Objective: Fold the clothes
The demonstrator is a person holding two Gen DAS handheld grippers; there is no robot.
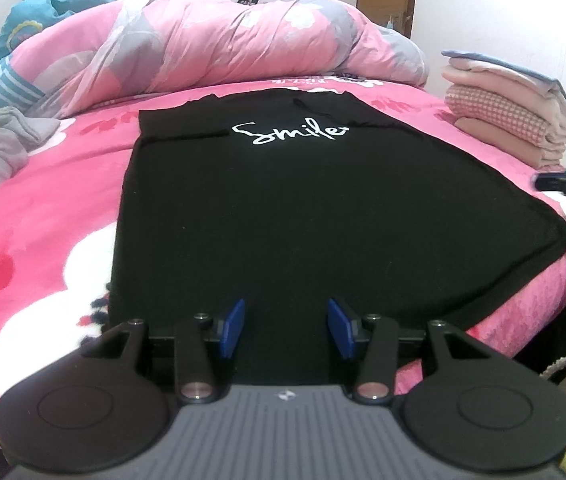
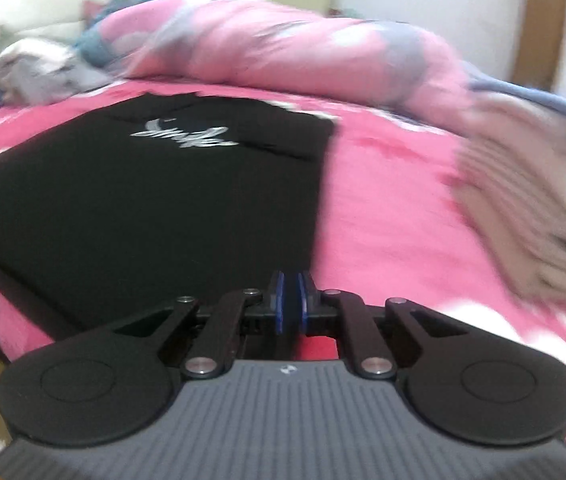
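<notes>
Black tee [image 1: 283, 208] lies flat on the bed [image 1: 43, 208], print side up, sides already folded in to a long rectangle. Long axis runs straight away from both hands: hem at the near bed edge, collar and "Smile" print [image 1: 289, 133] at the far end.

Left gripper [image 1: 286, 326]: fingers [image 1: 232, 326] spread partway, nothing between them, over the near hem approx on the tee's centreline.

Right gripper [image 2: 291, 306]: fingers pressed together. Can't tell if they pinch cloth; dark between the pads [image 2: 279, 304], pic blurred. It sits at the tee's near right corner, right edge running away just left of the tips.

Judgement: next fold is hem toward collar, along that long axis. Both hands are at the hem end; left is over the cloth, right at its corner. Stack of folded clothes [image 1: 511, 108] lies far right, nearer the right hand.
</notes>
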